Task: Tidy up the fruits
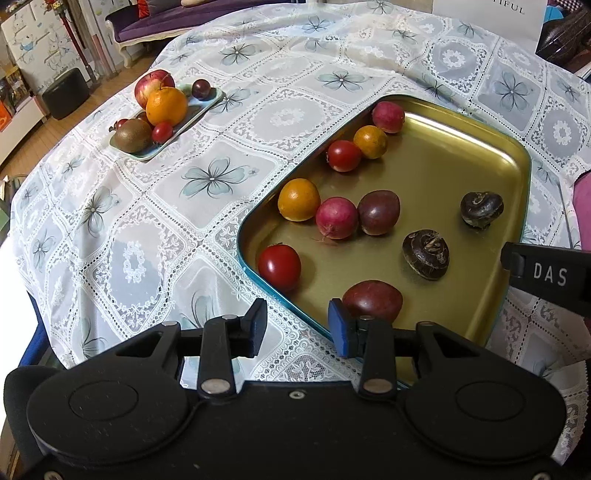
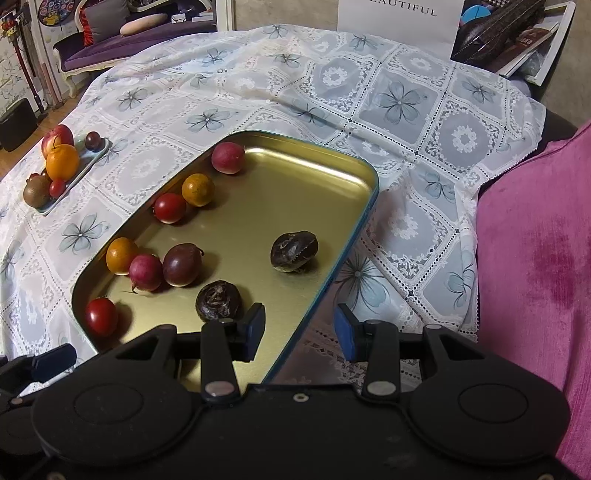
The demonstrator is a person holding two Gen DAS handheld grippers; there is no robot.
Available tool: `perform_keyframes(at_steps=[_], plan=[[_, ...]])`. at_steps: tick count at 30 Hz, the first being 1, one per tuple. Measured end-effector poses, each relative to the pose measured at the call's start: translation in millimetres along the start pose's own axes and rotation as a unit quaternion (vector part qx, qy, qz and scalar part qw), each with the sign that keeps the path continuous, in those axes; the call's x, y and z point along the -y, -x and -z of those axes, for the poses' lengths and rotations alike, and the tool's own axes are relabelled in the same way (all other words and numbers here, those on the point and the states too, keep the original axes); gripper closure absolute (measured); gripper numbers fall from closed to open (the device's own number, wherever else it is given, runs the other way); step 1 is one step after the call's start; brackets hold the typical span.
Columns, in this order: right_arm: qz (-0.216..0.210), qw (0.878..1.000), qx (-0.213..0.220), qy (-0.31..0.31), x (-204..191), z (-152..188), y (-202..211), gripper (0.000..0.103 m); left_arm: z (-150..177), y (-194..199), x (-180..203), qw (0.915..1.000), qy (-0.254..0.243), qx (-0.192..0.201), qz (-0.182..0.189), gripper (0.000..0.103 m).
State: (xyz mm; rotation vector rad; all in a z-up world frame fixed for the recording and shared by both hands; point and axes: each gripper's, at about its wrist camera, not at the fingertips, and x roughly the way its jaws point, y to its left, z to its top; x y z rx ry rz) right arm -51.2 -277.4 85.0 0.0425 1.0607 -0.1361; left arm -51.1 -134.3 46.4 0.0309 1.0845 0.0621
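A gold tray (image 1: 447, 173) (image 2: 295, 192) with a teal rim holds loose fruit: two tomatoes (image 1: 279, 266), two small oranges (image 1: 298, 199), two pink-red round ones (image 1: 336, 218), two purple passion fruits (image 1: 372, 301) and two dark water chestnuts (image 1: 425, 253) (image 2: 218, 301). My left gripper (image 1: 297, 326) is open and empty, straddling the tray's near left rim, its blue right pad just short of a passion fruit. My right gripper (image 2: 301, 330) is open and empty too, straddling the tray's right rim near a water chestnut.
A small pale green plate (image 1: 199, 110) (image 2: 86, 164) at the far left carries an apple, an orange, a kiwi, a tomato and a plum. A lace tablecloth (image 1: 155, 221) covers the table. A pink cushion (image 2: 535, 258) lies at the right. A white sign (image 2: 399, 14) stands behind.
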Motion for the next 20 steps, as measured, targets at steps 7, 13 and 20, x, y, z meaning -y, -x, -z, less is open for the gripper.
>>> perform_keyframes(at_steps=[7, 13, 20], plan=[[-0.004, 1.000, -0.001, 0.001, -0.2, 0.4, 0.9, 0.060, -0.1, -0.3, -1.2, 1.0000, 0.002, -0.005, 0.006, 0.056], [-0.005, 1.000, -0.002, 0.002, 0.1, 0.3, 0.6, 0.060, 0.3, 0.6, 0.4, 1.0000, 0.000, -0.005, 0.006, 0.056], [-0.003, 1.000, -0.004, 0.003, -0.5, 0.5, -0.6, 0.060, 0.7, 0.5, 1.0, 1.0000, -0.003, -0.003, 0.008, 0.056]])
